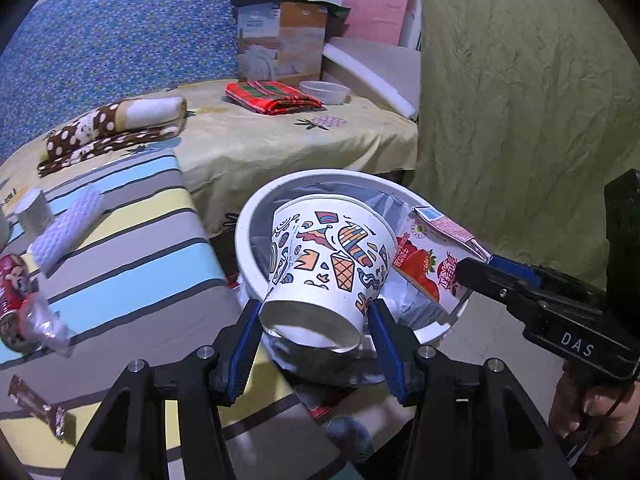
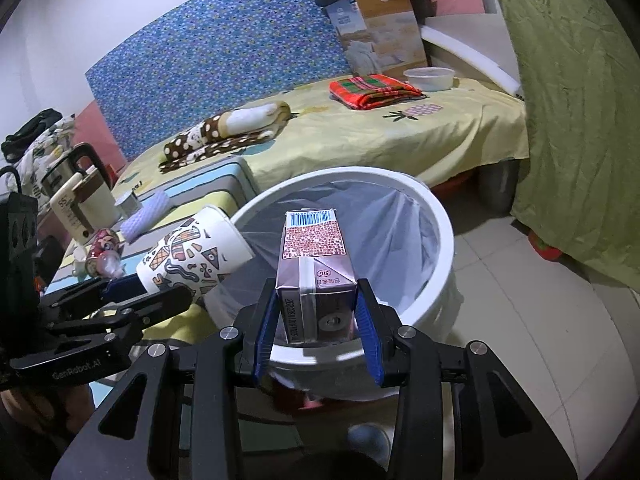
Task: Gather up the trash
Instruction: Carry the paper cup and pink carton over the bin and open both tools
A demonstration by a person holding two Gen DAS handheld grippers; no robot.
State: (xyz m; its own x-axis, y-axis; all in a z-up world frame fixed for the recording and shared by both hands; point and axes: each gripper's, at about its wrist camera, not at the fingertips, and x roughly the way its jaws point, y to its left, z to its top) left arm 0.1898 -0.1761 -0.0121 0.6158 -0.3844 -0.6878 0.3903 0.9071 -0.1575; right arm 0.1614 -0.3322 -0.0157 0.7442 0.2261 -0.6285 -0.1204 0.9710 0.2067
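My left gripper (image 1: 314, 312) is shut on a paper cup (image 1: 328, 264) printed with colourful doodles, gripping it near its base. The cup lies tilted, its mouth over the white bin (image 1: 244, 240) lined with a clear bag. From the right, my right gripper (image 1: 480, 262) holds a strawberry drink carton (image 1: 432, 264) above the bin's far side. In the right wrist view the right gripper (image 2: 317, 292) is shut on the carton (image 2: 316, 264) over the bin (image 2: 440, 216). There the left gripper (image 2: 152, 286) holds the cup (image 2: 192, 252) at the bin's left rim.
A low striped table (image 1: 132, 264) left of the bin carries a red can (image 1: 12, 280), a clear plastic wrapper (image 1: 40, 320), a white foam pad (image 1: 68, 228) and a brown snack wrapper (image 1: 36, 404). A kettle (image 2: 68, 176) stands further left. Behind are a bed (image 1: 280, 136) and a green cloth (image 1: 520, 120).
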